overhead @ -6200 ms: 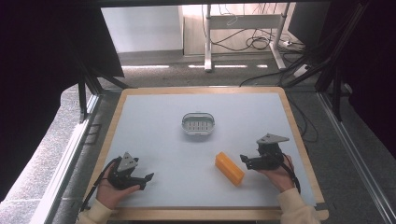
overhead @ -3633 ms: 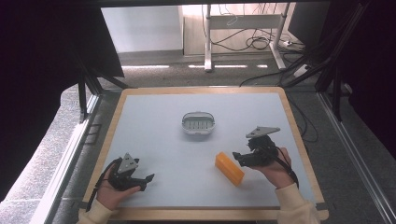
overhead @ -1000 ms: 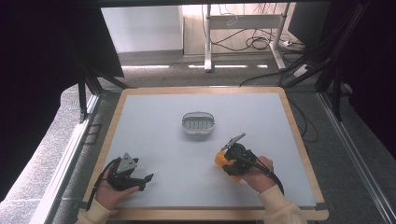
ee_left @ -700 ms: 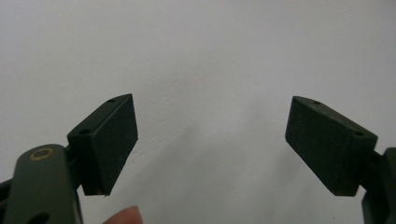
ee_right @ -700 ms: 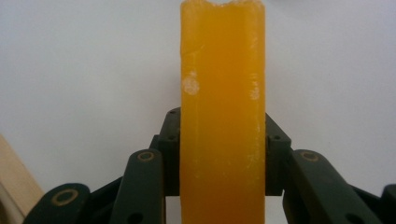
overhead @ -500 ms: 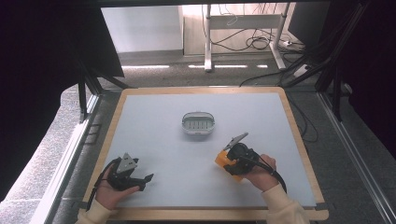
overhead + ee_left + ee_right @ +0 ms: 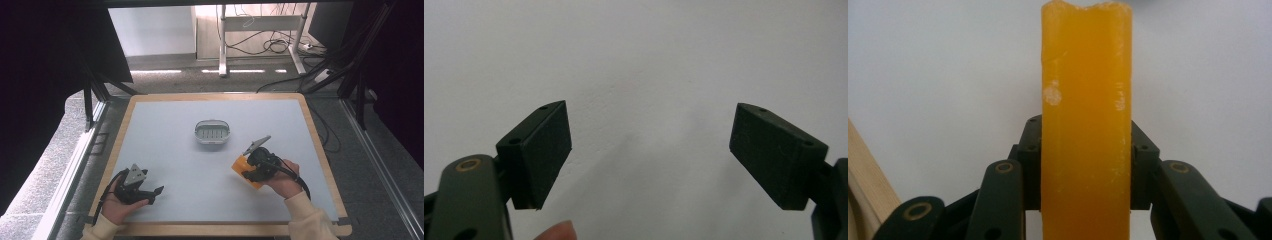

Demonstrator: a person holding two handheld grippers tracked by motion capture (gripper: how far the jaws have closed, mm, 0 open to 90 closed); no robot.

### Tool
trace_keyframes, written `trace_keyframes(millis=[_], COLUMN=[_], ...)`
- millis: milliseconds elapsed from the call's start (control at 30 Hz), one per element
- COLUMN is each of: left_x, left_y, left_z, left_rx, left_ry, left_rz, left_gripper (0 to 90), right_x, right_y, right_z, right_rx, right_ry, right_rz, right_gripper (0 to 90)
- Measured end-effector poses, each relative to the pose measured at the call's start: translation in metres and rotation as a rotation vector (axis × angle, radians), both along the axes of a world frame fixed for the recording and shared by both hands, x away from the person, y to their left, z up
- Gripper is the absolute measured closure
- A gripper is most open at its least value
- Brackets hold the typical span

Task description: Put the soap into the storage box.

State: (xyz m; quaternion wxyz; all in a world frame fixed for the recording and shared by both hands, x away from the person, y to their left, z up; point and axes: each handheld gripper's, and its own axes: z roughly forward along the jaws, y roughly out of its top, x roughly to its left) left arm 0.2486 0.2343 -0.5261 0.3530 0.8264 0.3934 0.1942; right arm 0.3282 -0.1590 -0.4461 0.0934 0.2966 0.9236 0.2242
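An orange soap bar (image 7: 241, 167) is clamped on edge in my right gripper (image 7: 252, 170) at the table's right front; in the right gripper view the orange soap bar (image 7: 1085, 120) rises between both jaws, which press its sides. A small grey soap dish (image 7: 212, 132) sits at the table's middle, beyond and left of the bar. My left gripper (image 7: 152, 192) rests near the front left, held by a hand. In the left gripper view the left gripper (image 7: 651, 155) is open over bare white surface, nothing between its pads.
The white table top (image 7: 170, 150) has a wooden frame (image 7: 220, 229). A corner of that wooden frame (image 7: 863, 170) appears at the left of the right gripper view. Dark floor, cables and table legs lie beyond the far edge.
My right gripper moved left to the soap bar and shut on it, then lifted it slightly on edge. The left gripper has stayed put.
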Motion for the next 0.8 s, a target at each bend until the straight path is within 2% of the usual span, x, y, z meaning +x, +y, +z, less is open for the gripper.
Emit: trace_keyframes(millis=[167, 300, 467, 800], left_x=[0.0, 0.0, 0.0, 0.0], left_y=[0.0, -0.001, -0.002, -0.001], left_z=[0.0, 0.0, 0.0, -0.001], left_rx=[0.0, 0.002, 0.006, 0.009], left_ry=[0.0, 0.001, 0.002, 0.007], left_rz=[-0.001, -0.003, -0.006, -0.006], left_gripper=[16.9, 16.9, 16.9, 16.9], right_x=[0.005, 0.01, 0.017, 0.032], right_y=[-0.002, -0.002, 0.001, 0.002], right_z=[0.007, 0.015, 0.019, 0.024], right_rx=[0.011, 0.038, 0.024, 0.048], right_ry=[-0.013, -0.002, -0.021, -0.006], right_rz=[0.011, 0.035, 0.049, 0.065], right_gripper=[61.8, 61.8, 61.8, 61.8])
